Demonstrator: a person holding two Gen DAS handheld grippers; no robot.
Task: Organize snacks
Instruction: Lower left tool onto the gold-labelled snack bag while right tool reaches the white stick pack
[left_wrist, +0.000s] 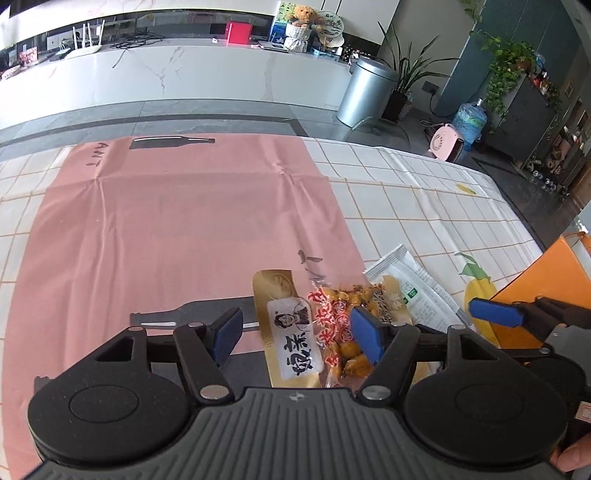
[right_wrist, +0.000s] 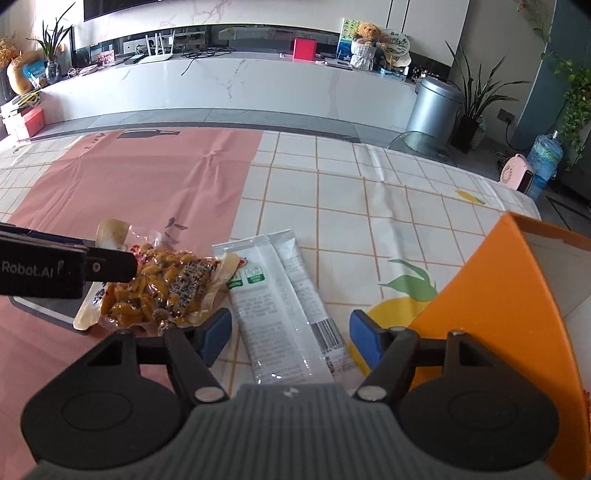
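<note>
Straddling the white snack packet just beside the orange box, the spread, empty right gripper should settle lower and pinch its middle, while the left gripper gapes over the gold packet.

The tablecloth is white with a thin orange grid and printed yellow lemons with green leaves, and over it lies a pink cloth bearing dark grey bottle shapes. The snack packets are gold with a white label, clear with yellow-brown pieces and red print, and white with a green mark. The box is orange, and the gripper pads are blue on black.
</note>
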